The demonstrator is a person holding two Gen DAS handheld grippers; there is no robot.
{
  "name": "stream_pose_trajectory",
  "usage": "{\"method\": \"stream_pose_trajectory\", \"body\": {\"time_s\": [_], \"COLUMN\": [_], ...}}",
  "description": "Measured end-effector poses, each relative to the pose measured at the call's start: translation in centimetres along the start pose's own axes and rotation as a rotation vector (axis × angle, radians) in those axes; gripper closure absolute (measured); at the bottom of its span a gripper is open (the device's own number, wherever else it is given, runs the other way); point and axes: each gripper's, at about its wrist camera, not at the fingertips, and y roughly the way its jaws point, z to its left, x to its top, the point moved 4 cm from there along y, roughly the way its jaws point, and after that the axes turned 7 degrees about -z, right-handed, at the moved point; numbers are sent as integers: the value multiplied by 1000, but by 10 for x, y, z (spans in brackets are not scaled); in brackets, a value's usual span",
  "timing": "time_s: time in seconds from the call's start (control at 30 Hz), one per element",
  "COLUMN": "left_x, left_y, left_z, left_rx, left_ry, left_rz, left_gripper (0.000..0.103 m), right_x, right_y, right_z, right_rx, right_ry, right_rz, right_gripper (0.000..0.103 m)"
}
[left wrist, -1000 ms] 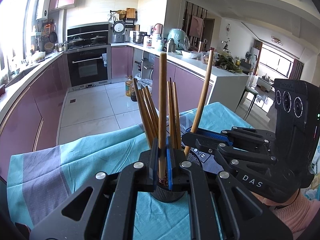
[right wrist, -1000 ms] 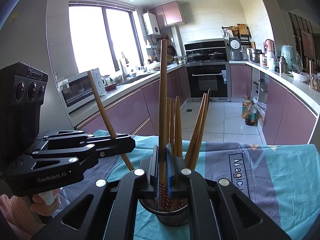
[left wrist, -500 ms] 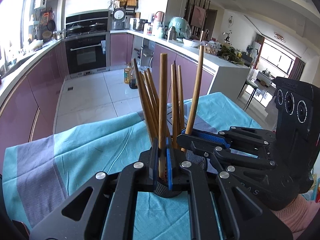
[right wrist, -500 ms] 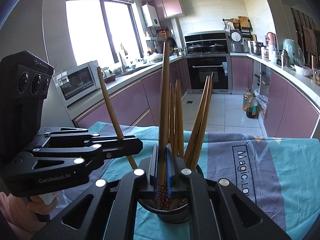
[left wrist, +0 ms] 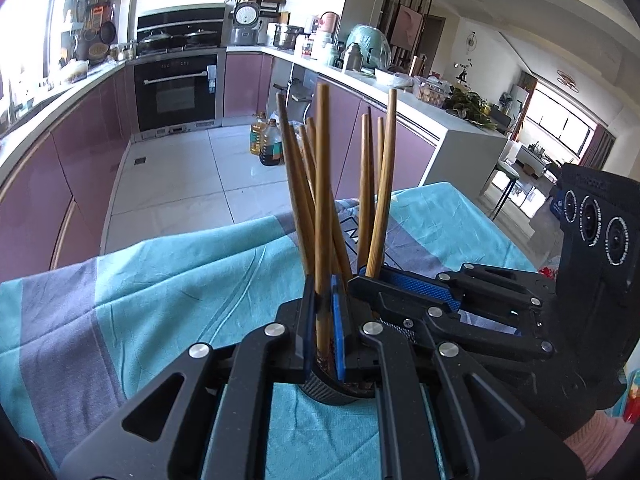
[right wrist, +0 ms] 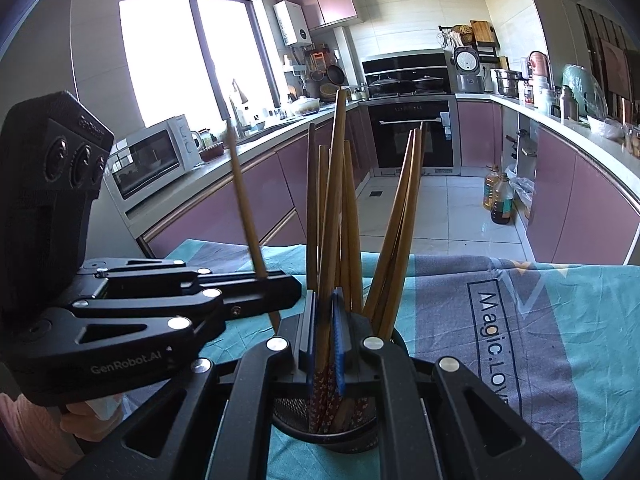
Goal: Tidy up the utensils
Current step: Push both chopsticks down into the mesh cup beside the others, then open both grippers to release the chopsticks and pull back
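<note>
Left gripper (left wrist: 324, 312) is clamped on one chopstick (left wrist: 322, 208), held near upright, its patterned lower end directly over the black mesh holder (left wrist: 332, 390). Right gripper (right wrist: 325, 336) is likewise clamped on a second chopstick (right wrist: 334, 216), its lower end already inside the holder rim among the standing chopsticks (right wrist: 396, 232). Holder rests on the teal cloth (left wrist: 168, 288) covering the surface. Both long axes align with the holder opening; judged next move: straight descent, then release, right chopstick nearer seating
</note>
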Motion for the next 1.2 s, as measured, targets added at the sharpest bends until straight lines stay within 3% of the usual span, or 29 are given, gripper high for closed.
{"method": "stream_pose_trajectory", "body": {"time_s": [0.4,0.63,0.7,0.87,0.93,1.03,1.1,1.2], "left_x": [-7,-18,-21,-32,-38,-48,-53,-61], "left_y": [9,-6,-15,-40,-48,-65,-76,-92], "left_z": [11,17,19,25,28,35,38,45], "left_rx": [-3,40,56,101,137,191,234,316], "left_ry": [-28,-26,-32,-29,-24,-40,-47,-47], "left_rz": [-3,-53,-82,-152,-176,-219,-250,-292], "left_gripper": [88,73,68,44,27,9,6,6], "right_x": [-2,-3,-3,-6,-8,-13,-15,-19], "right_y": [-1,-11,-17,-39,-46,-55,-62,-71], "right_z": [-6,-2,0,1,2,4,8,16], "right_rx": [-18,-20,-24,-76,-87,-115,-127,-142], "right_ry": [23,15,7,-21,-27,-50,-71,-110], "right_rz": [-11,-30,-42,-110,-123,-154,-183,-212], "right_gripper": [93,88,82,50,47,29,15,10]}}
